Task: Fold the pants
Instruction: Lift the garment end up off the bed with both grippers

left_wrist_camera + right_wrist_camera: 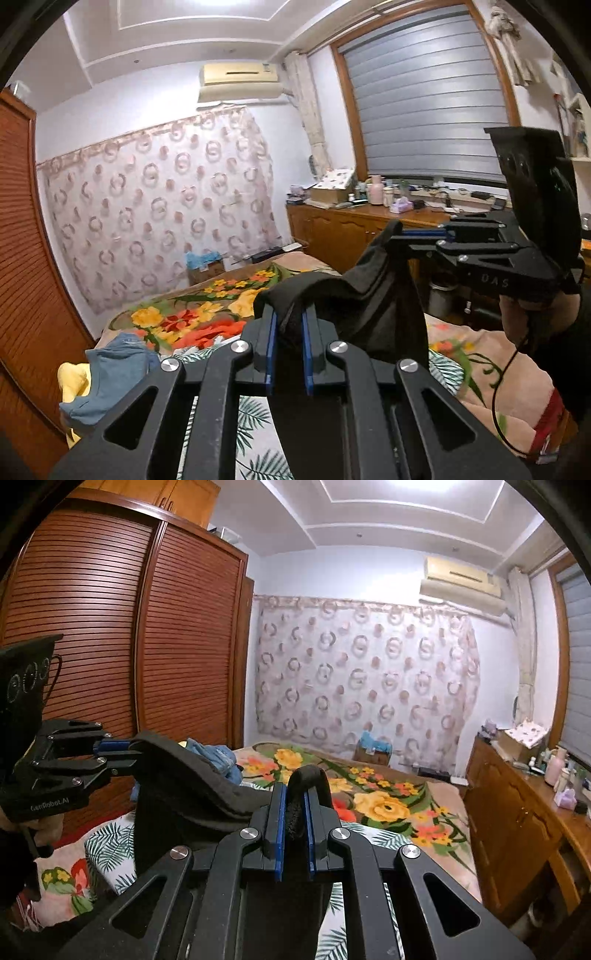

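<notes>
Left wrist: pants [354, 295] gripper-clamped

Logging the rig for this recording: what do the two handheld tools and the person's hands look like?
Both are matte black linkage frames with silver pivot bolts and blue finger pads. The right tool carries pale lettering on its body, a black boxy module above, and a thin black cable trailing below. The left tool carries pale lettering too. A dark sleeve shows at each hand.

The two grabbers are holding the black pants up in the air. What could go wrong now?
The left gripper and right gripper each pinch only a small bunch of the pants, so one side might slip out. The hanging cloth could also drag across the blue clothes on the bed.
</notes>
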Action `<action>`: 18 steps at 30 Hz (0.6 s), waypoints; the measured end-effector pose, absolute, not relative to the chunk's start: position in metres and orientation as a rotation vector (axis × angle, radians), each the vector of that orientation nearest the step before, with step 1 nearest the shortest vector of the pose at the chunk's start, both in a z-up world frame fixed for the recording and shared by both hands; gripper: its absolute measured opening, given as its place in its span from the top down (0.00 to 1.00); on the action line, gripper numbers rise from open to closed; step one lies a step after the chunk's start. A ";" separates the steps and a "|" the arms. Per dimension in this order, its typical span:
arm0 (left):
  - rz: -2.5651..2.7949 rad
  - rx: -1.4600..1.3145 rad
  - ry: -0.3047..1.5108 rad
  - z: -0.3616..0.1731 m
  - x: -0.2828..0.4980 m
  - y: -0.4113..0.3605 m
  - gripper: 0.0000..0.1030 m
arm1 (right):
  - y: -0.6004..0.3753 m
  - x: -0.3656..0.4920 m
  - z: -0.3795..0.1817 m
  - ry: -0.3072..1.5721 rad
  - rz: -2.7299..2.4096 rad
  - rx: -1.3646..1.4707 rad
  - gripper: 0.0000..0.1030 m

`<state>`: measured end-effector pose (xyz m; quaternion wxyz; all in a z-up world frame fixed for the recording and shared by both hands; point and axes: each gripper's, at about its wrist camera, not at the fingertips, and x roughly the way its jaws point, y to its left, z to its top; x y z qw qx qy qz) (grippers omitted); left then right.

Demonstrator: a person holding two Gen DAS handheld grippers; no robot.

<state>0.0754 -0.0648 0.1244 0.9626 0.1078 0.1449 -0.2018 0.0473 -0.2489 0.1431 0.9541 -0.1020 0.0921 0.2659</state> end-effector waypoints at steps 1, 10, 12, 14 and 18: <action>-0.409 0.212 0.294 0.121 0.083 -0.062 0.88 | -0.246 0.059 0.141 0.198 0.536 -0.217 0.92; -0.354 0.196 0.263 0.113 0.176 -0.040 0.88 | -0.208 0.159 0.163 0.214 0.465 -0.258 0.92; -0.327 0.195 0.274 0.108 0.193 -0.034 0.88 | -0.198 0.175 0.155 0.222 0.444 -0.261 0.92; -0.311 0.171 0.330 0.094 0.207 -0.026 0.88 | -0.187 0.184 0.141 0.249 0.453 -0.248 0.92; -0.312 0.159 0.393 0.061 0.204 -0.016 0.88 | -0.167 0.195 0.102 0.316 0.497 -0.266 0.92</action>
